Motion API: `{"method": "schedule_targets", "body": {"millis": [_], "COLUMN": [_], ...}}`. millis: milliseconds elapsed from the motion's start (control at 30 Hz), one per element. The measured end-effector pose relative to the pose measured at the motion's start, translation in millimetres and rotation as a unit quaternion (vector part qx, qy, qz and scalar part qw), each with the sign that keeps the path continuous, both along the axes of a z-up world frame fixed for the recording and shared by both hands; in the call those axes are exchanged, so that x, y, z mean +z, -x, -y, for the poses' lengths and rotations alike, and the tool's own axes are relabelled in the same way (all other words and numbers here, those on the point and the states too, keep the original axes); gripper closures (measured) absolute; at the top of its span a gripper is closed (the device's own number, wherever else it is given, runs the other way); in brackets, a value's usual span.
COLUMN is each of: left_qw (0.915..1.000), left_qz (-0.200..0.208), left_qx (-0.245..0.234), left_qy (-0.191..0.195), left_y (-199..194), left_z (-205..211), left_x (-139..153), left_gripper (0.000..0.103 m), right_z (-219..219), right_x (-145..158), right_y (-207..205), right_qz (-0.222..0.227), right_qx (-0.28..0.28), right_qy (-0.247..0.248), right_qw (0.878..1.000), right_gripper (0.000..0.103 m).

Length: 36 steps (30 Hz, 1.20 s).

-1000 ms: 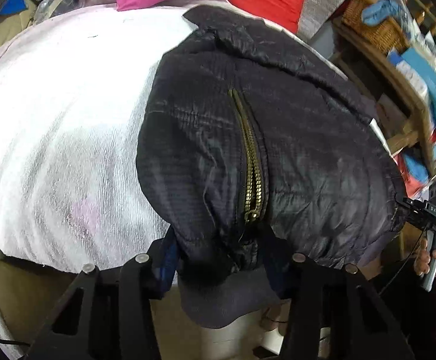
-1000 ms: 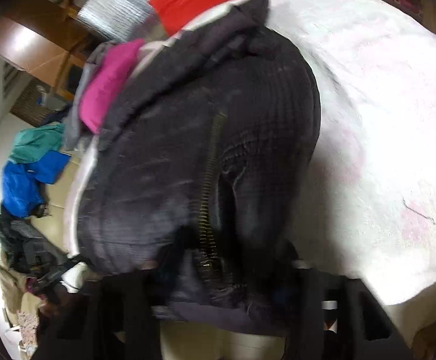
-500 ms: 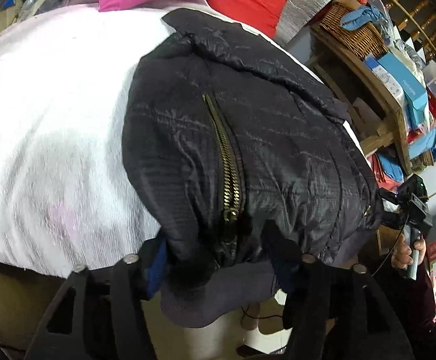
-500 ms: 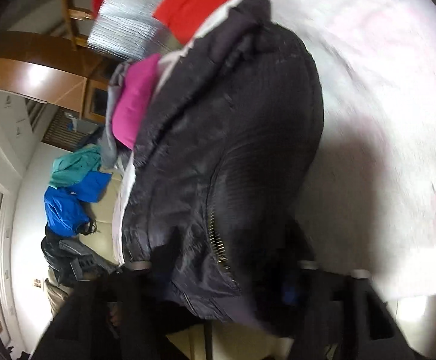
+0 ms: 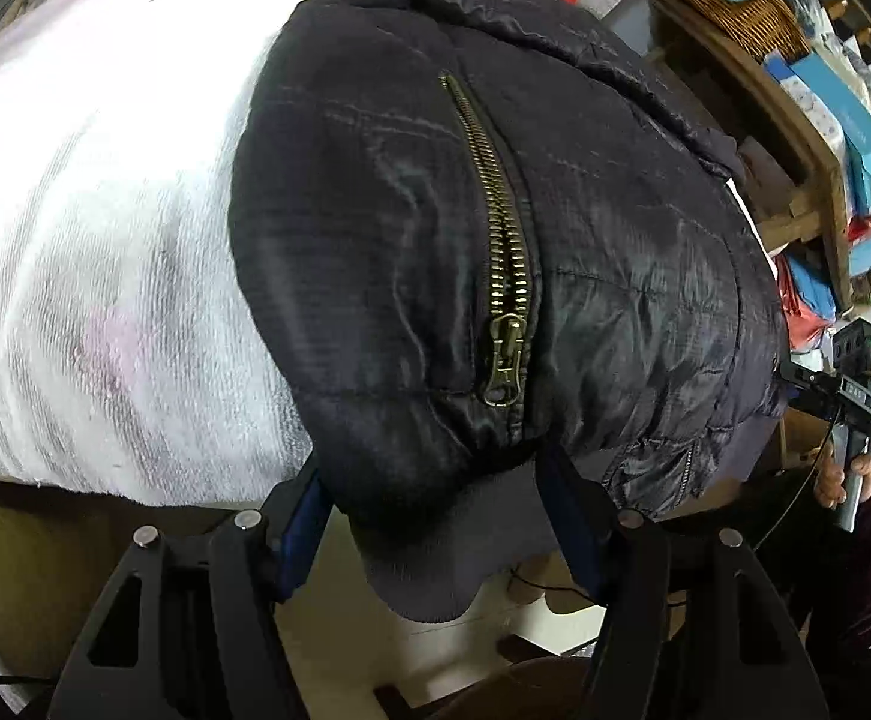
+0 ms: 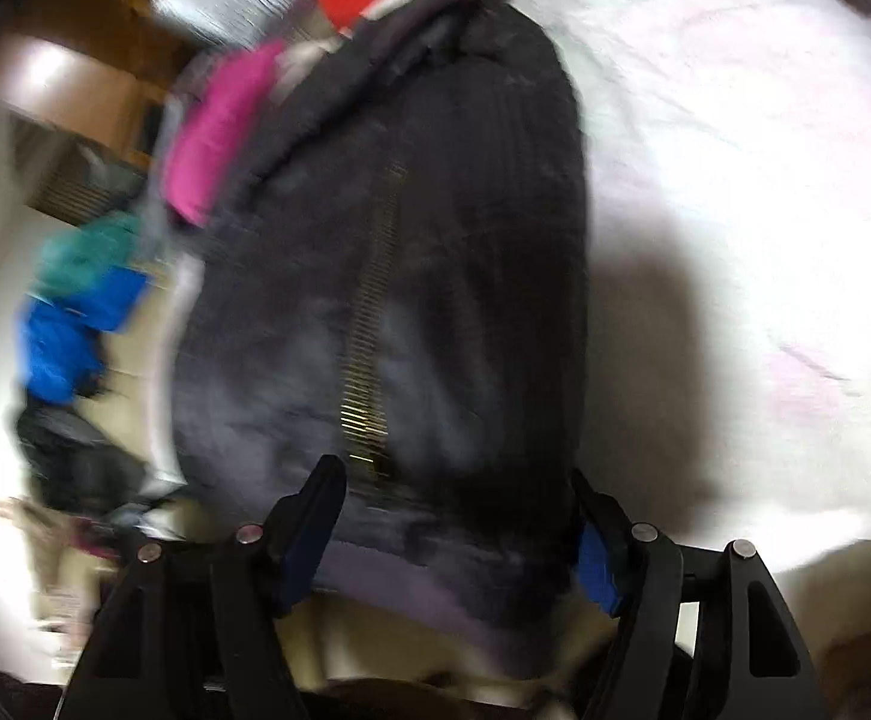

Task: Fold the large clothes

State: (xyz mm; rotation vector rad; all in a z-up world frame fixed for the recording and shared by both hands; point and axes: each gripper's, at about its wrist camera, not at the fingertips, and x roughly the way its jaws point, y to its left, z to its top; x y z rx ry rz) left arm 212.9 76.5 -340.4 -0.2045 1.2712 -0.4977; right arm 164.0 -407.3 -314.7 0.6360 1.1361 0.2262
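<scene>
While the black jacket [image 5: 495, 252] lies on the white bedspread [image 5: 105, 210], long axis running near to far, both grippers sit at its near hem: left gripper [image 5: 435, 516] and right gripper [image 6: 453, 516] each flank it, grip uncertain.

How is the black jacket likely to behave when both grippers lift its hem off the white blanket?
The black jacket will probably sag between the grippers; its hem already droops limp over the edge. The shiny quilted shell looks slick, so it may slide easily on the white blanket. It seems puffy and likely light for its bulk, though the brass zipper adds stiffness.
</scene>
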Motion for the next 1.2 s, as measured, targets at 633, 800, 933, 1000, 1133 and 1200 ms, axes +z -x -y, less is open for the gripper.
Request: {"method": "schedule_targets", "body": {"millis": [633, 800, 933, 1000, 1133, 1200], "left_qw": [0.9994, 0.9994, 0.9996, 0.9998, 0.9992, 0.9985], "left_qz": [-0.007, -0.001, -0.004, -0.005, -0.006, -0.001], "left_qx": [0.02, 0.015, 0.008, 0.003, 0.012, 0.017], "left_qy": [0.028, 0.032, 0.025, 0.021, 0.038, 0.052], "left_y": [-7.5, -4.7, -4.7, -4.2, -4.2, -3.7], "left_z": [-5.2, -2.8, 1.3, 5.1, 1.9, -2.9], "left_x": [-0.5, 2.3, 0.0, -0.5, 2.8, 9.1], "left_gripper": [0.035, 0.035, 0.034, 0.032, 0.035, 0.045], "right_z": [-0.4, -47.3, -51.8, -55.6, -65.8, -70.8], "right_x": [-27.9, -15.7, -21.4, -23.8, -2.8, 22.2], "right_y": [15.1, 18.9, 16.3, 13.5, 22.5, 34.1], "right_qz": [-0.064, -0.021, -0.023, -0.031, 0.005, 0.057], "right_qx": [0.019, 0.093, 0.088, 0.086, 0.074, 0.067], "right_qy": [-0.013, 0.021, 0.019, 0.026, 0.02, 0.007], "right_qw": [0.998, 0.995, 0.996, 0.996, 0.997, 0.996], "right_gripper": [0.029, 0.028, 0.028, 0.029, 0.081, 0.083]}}
